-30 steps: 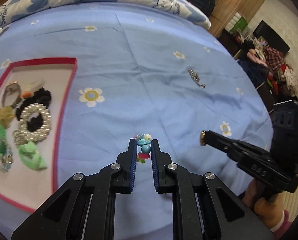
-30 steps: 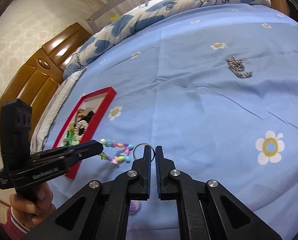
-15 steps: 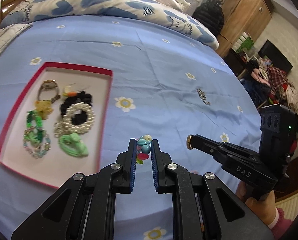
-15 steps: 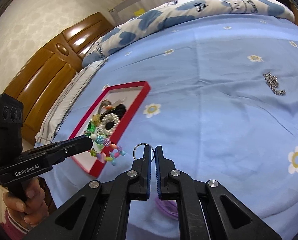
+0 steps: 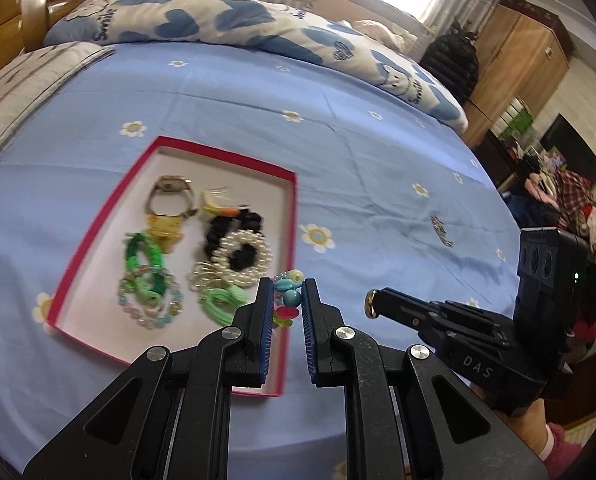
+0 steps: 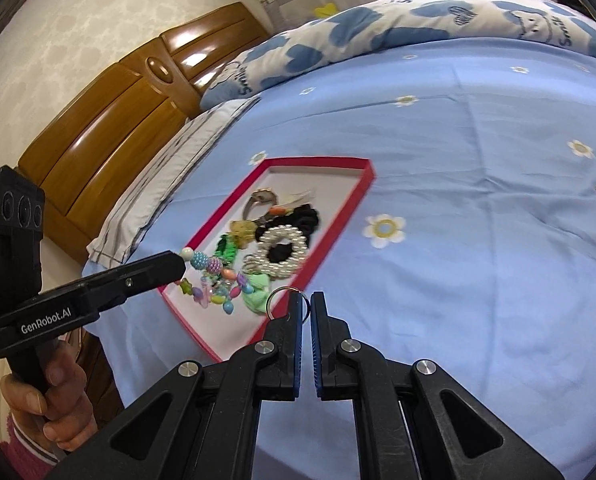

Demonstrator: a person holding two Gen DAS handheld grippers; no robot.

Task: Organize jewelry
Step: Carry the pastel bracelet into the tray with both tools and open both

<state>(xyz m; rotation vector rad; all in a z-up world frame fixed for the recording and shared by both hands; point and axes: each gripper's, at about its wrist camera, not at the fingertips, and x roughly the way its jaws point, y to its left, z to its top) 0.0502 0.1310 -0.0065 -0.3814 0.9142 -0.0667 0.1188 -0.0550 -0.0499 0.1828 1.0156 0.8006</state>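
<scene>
A colourful bead keychain hangs in the air between my two grippers, above the near right corner of the red tray. My left gripper is shut on the bead end. My right gripper is shut on the keychain's metal ring. The white-lined tray lies on the blue bedsheet and holds a watch, a pearl scrunchie, green bracelets and other pieces. A silver chain lies loose on the sheet to the tray's right.
A blue-patterned quilt lies along the far side of the bed and a striped pillow left of the tray. A wooden headboard stands behind it. A wardrobe and heaped clothes are beyond the bed's right edge.
Both grippers have carried the bead keychain together leftwards and a little upwards, from over bare sheet to over the tray's near corner. Both grips are unchanged.
</scene>
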